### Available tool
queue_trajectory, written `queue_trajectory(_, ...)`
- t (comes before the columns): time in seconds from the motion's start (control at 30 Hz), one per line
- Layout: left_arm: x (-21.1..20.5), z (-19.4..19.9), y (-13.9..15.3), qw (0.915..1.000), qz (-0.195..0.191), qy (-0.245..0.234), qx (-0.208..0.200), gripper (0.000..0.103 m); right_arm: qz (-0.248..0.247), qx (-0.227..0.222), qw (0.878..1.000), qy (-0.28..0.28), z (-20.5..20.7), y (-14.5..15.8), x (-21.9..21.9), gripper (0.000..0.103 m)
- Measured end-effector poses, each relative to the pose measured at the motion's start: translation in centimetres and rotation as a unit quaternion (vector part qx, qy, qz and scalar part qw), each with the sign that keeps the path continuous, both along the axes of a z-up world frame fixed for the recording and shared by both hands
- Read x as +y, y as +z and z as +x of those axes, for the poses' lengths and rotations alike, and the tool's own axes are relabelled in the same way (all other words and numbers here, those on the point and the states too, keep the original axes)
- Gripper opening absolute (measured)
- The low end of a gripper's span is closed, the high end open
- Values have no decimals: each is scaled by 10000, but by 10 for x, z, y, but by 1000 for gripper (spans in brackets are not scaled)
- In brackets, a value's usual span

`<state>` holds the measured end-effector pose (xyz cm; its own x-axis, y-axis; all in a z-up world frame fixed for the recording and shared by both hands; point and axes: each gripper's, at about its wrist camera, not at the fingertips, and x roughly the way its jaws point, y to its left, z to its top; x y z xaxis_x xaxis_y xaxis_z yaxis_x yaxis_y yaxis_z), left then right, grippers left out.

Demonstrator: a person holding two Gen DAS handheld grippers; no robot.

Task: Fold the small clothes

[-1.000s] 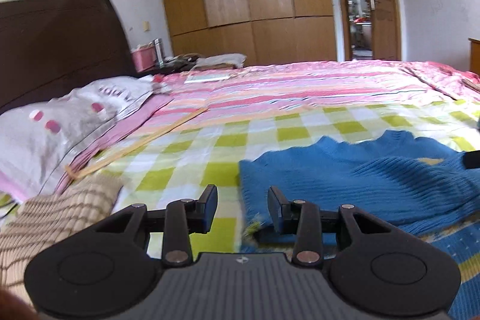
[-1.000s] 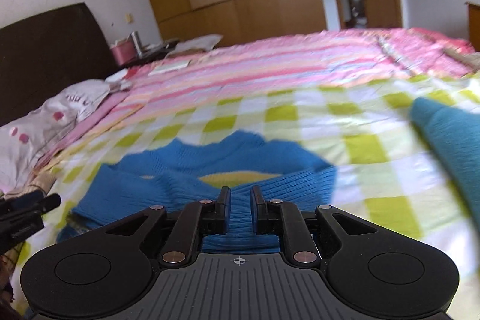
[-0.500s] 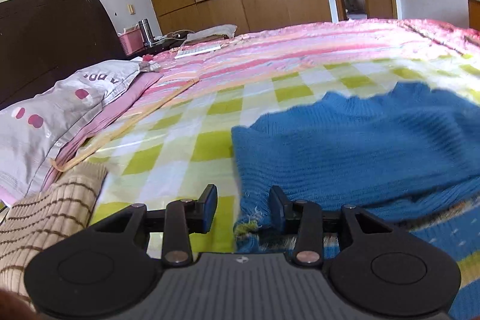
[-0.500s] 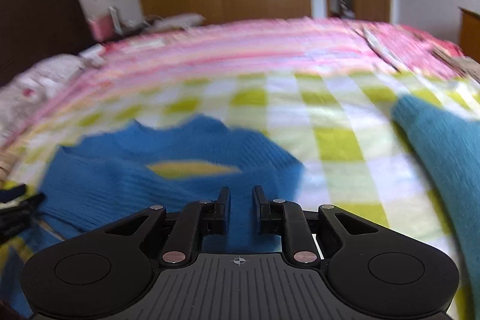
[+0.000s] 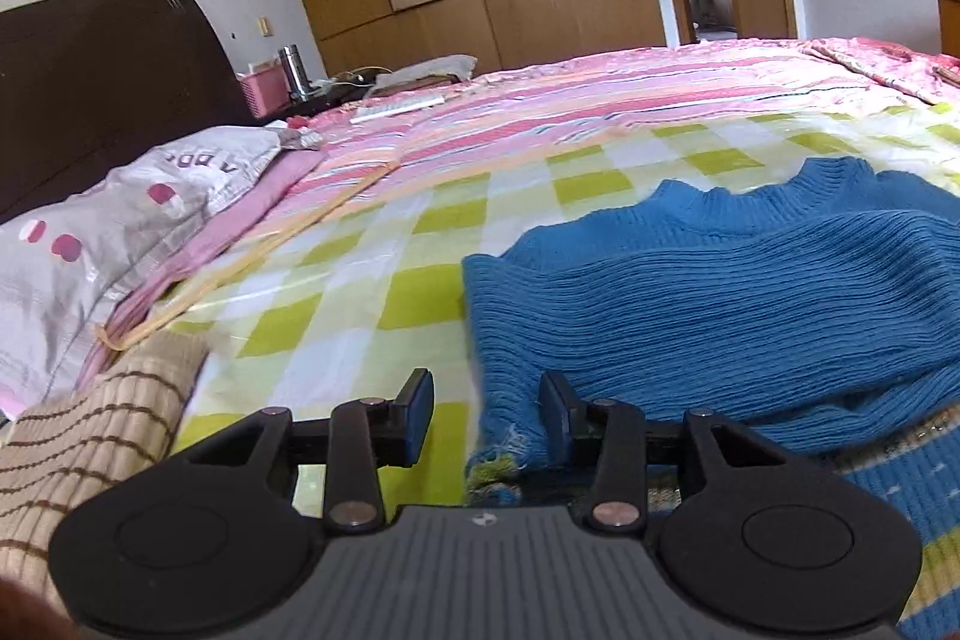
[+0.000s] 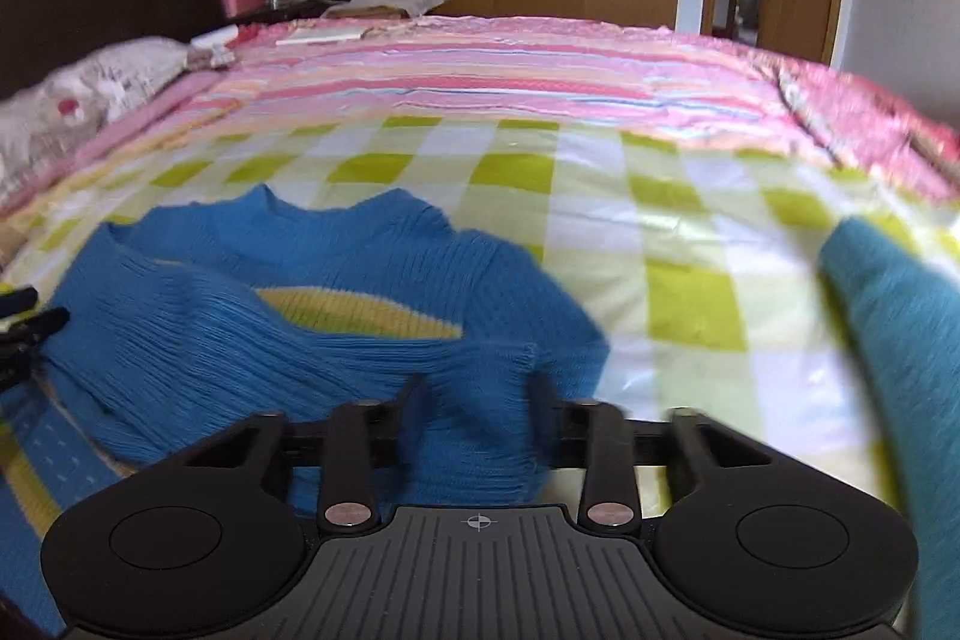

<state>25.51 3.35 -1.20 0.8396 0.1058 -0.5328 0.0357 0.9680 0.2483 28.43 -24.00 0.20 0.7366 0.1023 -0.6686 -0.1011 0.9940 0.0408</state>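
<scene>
We can read very little. On the grey pillow (image 5: 120, 232) by the headboard, large white letters run along its top edge in the left wrist view; they look like "A D D", seemingly upside down to us, though we cannot be sure. The right wrist view is too blurred for lettering.

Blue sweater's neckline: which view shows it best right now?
Right wrist. The blue sweater shows its whole scalloped neckline and yellow inner patch there, though blurred. The left wrist view is sharper but is side-on, with the neckline at the frame's right edge.
</scene>
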Motion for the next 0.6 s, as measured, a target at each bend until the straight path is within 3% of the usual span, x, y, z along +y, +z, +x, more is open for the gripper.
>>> queue_trajectory(0.07, 1, -1, 1, 10000, -3, 56, -37, 46, 88, -117, 9999, -91, -1, 3, 0, 6)
queue_trajectory(0.2, 6, -2, 1, 9997, -71, 217, -38, 46, 356, -397, 9973, -513, 0, 15, -11, 4)
queue_trajectory(0.37, 4, -5, 1, 9998, 53, 184, -30, 46, 143, -119, 9969, -760, 6, 0, -9, 9)
queue_trajectory(0.4, 5, -6, 2, 9998, 54, 186, -34, 46, 90, -158, 9972, -725, 4, 1, -7, 15)
queue_trajectory(0.6, 15, -20, 13, 9996, -101, 247, -76, 46, -52, -635, 9960, -619, -22, 30, 2, 17)
